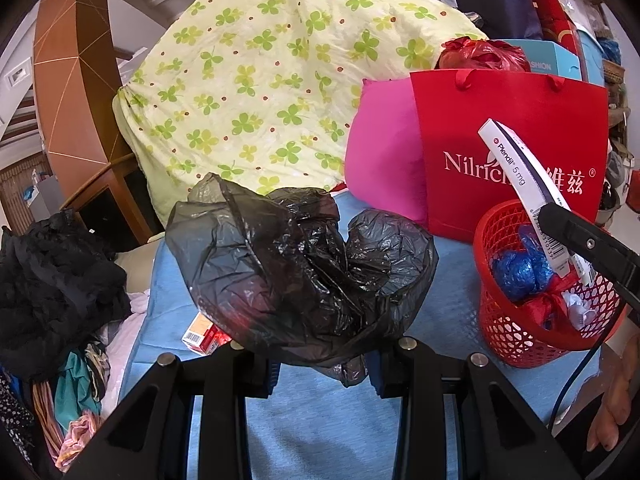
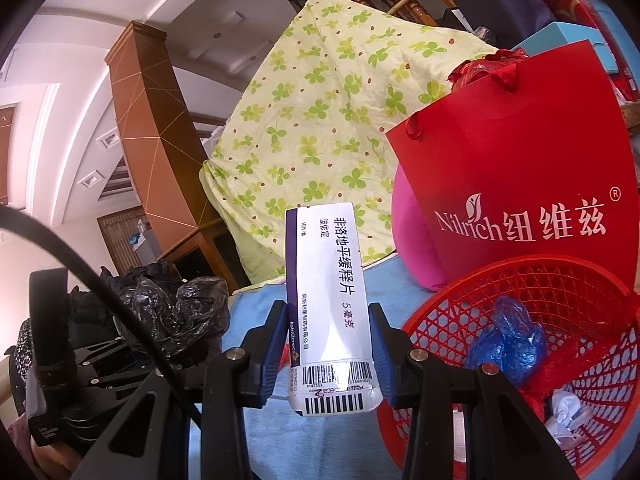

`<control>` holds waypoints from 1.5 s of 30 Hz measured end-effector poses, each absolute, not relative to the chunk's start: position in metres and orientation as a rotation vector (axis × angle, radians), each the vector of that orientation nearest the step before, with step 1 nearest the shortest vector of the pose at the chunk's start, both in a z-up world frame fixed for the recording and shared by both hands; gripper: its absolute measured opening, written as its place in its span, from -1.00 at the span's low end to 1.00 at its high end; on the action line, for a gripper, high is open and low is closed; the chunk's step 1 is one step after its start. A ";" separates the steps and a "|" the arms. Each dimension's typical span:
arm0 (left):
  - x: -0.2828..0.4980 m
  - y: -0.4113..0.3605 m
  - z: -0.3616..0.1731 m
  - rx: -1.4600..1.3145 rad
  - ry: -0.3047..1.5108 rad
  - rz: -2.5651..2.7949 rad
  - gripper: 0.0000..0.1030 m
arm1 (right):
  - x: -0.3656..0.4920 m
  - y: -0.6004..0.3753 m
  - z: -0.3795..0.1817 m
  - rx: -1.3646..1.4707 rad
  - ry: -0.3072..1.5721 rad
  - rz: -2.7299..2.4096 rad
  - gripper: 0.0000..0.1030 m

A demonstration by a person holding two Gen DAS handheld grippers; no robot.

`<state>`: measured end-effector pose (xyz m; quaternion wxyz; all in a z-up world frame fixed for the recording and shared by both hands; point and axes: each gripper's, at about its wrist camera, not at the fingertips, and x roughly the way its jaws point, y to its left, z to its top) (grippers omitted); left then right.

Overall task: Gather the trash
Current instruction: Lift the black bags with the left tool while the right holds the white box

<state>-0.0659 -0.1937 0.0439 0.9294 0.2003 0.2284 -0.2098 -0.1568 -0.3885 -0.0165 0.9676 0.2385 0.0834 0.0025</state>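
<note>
Right gripper (image 2: 328, 354), jaws clenched on the white medicine box (image 2: 326, 300), carries it upright just beside the red basket (image 2: 448, 320) at 3 o'clock, presumably to drop in; left gripper (image 1: 320, 364), jaws clamped on the crumpled black bag (image 1: 304, 264), lifts it off the blue worktop (image 1: 320, 420).

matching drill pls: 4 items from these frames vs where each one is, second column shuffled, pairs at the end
Things:
1. white medicine box
2. black plastic bag
3. blue crumpled plastic
4. small red-and-orange box

Places:
A. inside the red mesh basket
B. lying on the blue cloth, partly under the black bag
C. clamped in the right gripper
D. between the fingers of the left gripper

Pairs: 1-C, 2-D, 3-A, 4-B
</note>
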 end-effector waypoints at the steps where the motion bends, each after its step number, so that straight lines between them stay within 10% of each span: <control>1: -0.066 -0.194 0.043 0.410 0.469 -0.433 -0.29 | -0.157 -0.389 -0.017 0.483 0.169 0.003 -0.17; 45: -0.074 -0.224 0.041 0.455 0.468 -0.522 -0.29 | -0.184 -0.403 -0.019 0.530 0.144 -0.054 -0.17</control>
